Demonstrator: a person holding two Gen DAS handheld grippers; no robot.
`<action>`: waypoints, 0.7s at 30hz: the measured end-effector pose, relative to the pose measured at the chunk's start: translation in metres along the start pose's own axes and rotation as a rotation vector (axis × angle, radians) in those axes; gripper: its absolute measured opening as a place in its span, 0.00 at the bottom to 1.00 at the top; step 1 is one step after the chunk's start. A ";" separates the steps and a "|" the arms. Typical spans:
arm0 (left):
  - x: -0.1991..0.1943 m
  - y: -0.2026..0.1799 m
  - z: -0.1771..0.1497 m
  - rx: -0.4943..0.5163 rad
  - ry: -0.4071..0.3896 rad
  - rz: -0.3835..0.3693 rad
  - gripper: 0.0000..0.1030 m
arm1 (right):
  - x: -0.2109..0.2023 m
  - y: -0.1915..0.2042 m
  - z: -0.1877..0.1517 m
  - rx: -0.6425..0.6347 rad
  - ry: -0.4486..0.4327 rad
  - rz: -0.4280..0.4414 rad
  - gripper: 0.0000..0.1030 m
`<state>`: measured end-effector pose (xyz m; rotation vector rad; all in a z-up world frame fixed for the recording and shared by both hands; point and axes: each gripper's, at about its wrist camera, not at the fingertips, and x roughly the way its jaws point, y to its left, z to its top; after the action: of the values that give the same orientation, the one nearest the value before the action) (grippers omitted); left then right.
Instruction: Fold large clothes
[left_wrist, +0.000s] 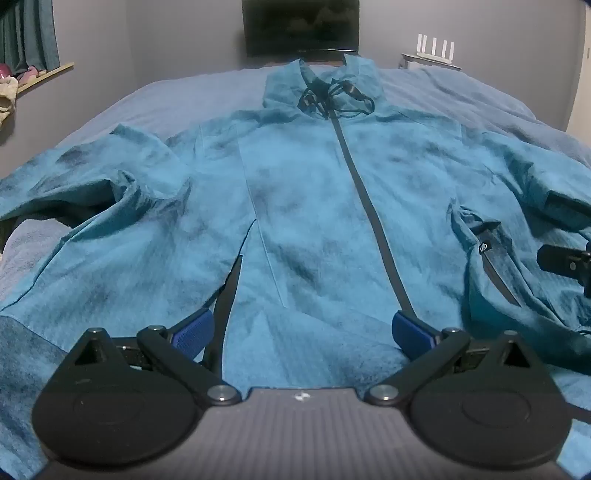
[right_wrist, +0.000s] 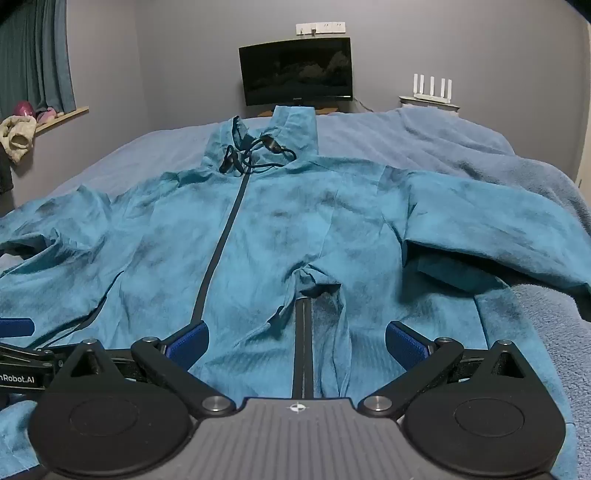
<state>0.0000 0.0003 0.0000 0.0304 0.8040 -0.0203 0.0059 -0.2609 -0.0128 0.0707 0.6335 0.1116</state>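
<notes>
A large teal jacket (left_wrist: 303, 192) lies spread front-up on the bed, dark zipper down its middle, collar and drawcords at the far end, sleeves out to both sides. It also shows in the right wrist view (right_wrist: 280, 236). My left gripper (left_wrist: 302, 334) is open and empty, low over the jacket's hem beside the left pocket slit. My right gripper (right_wrist: 297, 345) is open and empty over the hem at the right pocket zipper. Part of the right gripper (left_wrist: 565, 260) shows at the right edge of the left wrist view, and the left gripper's blue finger (right_wrist: 16, 326) at the left edge of the right wrist view.
The bed has a blue-grey cover (right_wrist: 461, 147), rumpled on the right. Beyond it stand a dark monitor (right_wrist: 295, 70) against the wall and a white router (right_wrist: 430, 88) on a stand. A curtain and a sill (right_wrist: 55, 114) with small items are at the left.
</notes>
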 end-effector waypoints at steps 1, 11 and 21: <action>0.000 0.000 0.000 0.000 0.002 -0.001 1.00 | 0.001 0.000 0.000 0.001 0.002 0.001 1.00; -0.002 -0.002 -0.004 0.001 0.008 -0.002 1.00 | 0.004 0.000 -0.003 0.004 0.010 0.003 1.00; 0.000 -0.002 -0.002 0.000 0.016 -0.001 1.00 | 0.005 0.000 -0.003 0.008 0.018 0.004 1.00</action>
<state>-0.0016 -0.0020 -0.0015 0.0304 0.8196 -0.0214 0.0084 -0.2605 -0.0181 0.0789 0.6517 0.1140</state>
